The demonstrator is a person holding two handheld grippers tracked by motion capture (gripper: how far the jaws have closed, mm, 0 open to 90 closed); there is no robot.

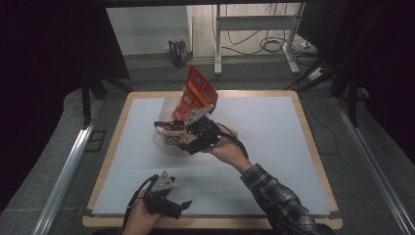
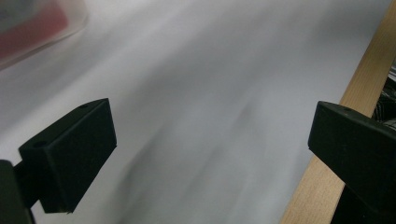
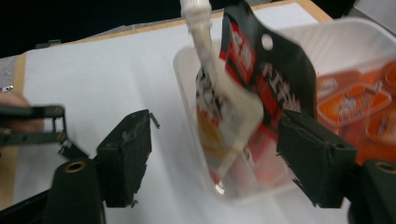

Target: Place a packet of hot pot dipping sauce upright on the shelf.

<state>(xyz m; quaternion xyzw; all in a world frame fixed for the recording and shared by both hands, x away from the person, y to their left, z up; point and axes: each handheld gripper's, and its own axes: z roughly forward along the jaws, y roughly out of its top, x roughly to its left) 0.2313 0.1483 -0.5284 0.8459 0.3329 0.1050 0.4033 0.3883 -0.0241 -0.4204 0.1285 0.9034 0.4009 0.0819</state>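
At the near edge of the surface (image 1: 274, 161), the left tongs (image 1: 180, 204) rest low in the person's hand, spread wide with nothing between them. In the left gripper view there is only white cover and the wooden border between the two black jaws.

Farther, near the middle of the surface, the right tongs (image 1: 172, 128) are at the clear tub (image 1: 166, 143). Their jaws are spread, and no pad presses on anything. In the right gripper view a white spouted pouch (image 3: 219, 116) stands between the jaws, its lower end inside the tub and its cap leaning up and out. Just behind it in the tub are a red packet (image 3: 261, 70) and an orange packet (image 3: 355, 102); the tall packet stands above the rim at the far side.

It seems the step in hand is letting the pouch go into the tub. To do it well, the right tongs should stay wide and draw straight back, away from the tub wall, so that no jaw catches the pouch or tips the light tub. The left tongs could steady the near rim if the tub begins to slide.
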